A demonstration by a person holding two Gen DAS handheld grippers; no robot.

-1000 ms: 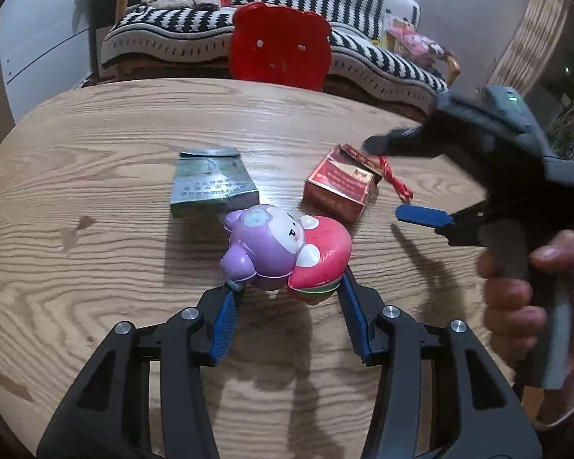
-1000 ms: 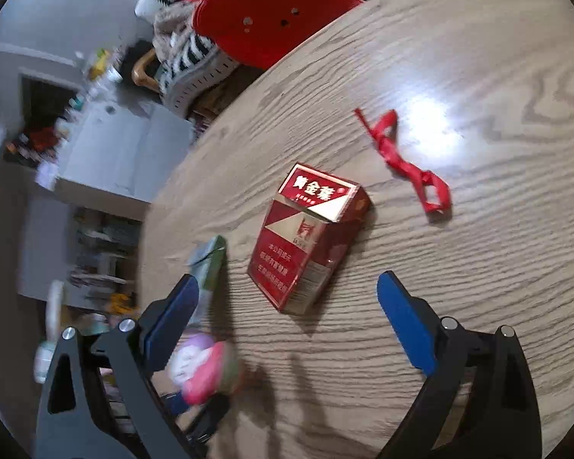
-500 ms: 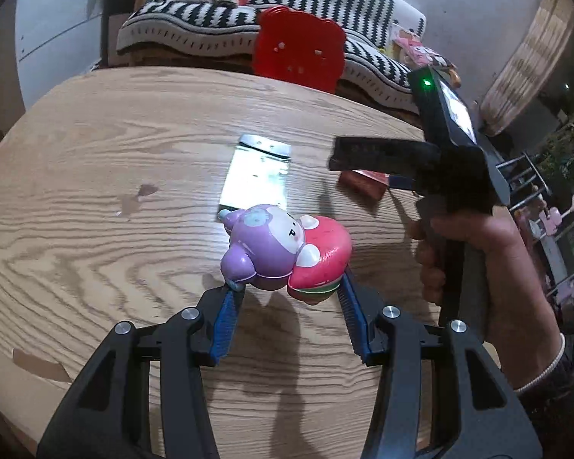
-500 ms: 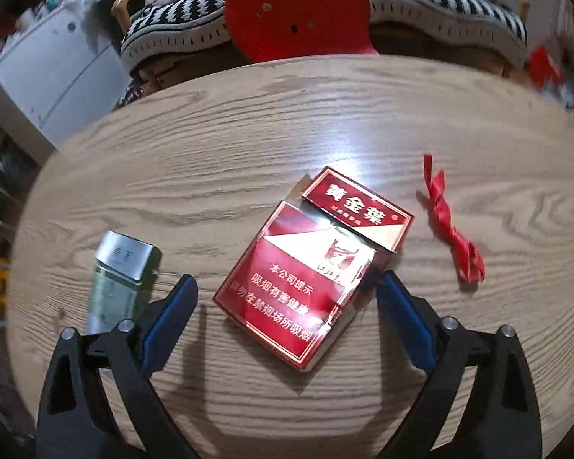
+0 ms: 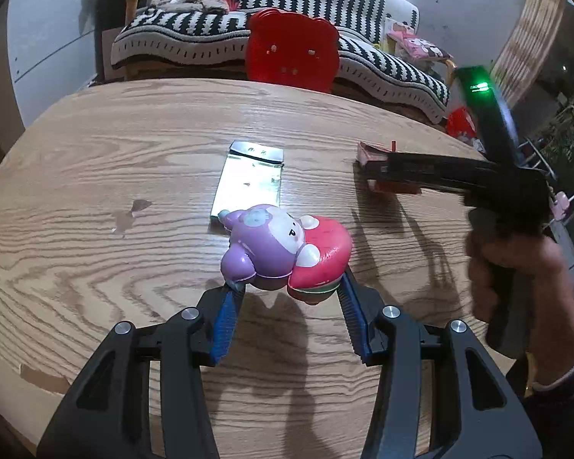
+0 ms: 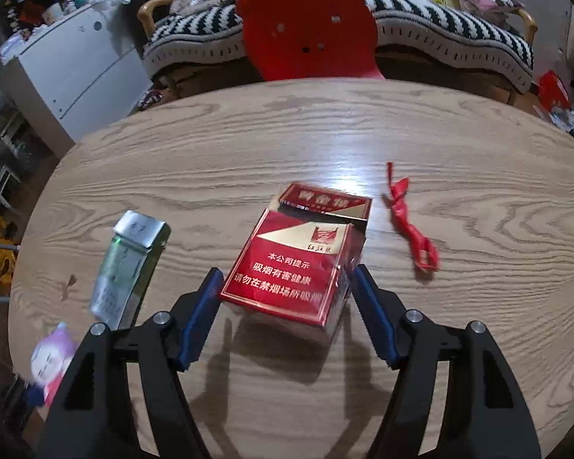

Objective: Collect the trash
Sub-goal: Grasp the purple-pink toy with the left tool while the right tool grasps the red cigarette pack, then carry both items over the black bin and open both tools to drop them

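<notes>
Cigarette packs number two on the wooden counter (image 6: 248, 145): one red pack (image 6: 298, 260) and one green pack (image 6: 130, 264). The red pack lies flat, its near end between the blue pads of the right claw (image 6: 287, 317), whose jaws are closing around it; the left pad sits at its corner, the right pad just beside its edge, and I cannot tell whether either presses yet. One red ribbon scrap (image 6: 409, 222) lies apart to the right of that pack. The left claw (image 5: 287, 306) is pinching one purple-and-pink toy figure (image 5: 283, 248) just above the counter, with the green pack right behind the toy. One red chair (image 6: 310, 26) stands beyond the counter.
</notes>
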